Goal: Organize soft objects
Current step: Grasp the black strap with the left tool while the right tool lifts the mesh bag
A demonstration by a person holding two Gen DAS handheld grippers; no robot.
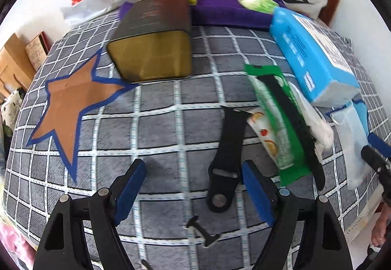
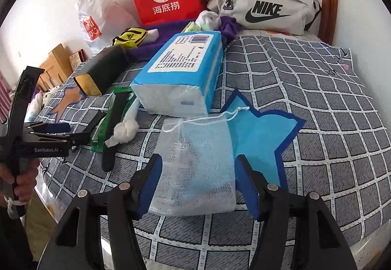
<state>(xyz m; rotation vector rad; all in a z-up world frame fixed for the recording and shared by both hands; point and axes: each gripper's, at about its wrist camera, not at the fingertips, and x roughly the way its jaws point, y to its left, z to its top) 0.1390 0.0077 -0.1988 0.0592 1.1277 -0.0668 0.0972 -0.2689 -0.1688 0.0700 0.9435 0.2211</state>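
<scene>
while hidden leftward, mesh pouch [image 2: 195,167] fills right view.

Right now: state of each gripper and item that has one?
Left gripper: open, empty, beside black strap.
Right gripper: open, straddling mesh pouch.
Mesh pouch: flat, drawstring loose.
Tissue pack: sealed, lying flat.
Grey bag: zipped.

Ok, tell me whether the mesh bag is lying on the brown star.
No, the mesh bag lies partly on the blue star, between the open right fingers.
</scene>
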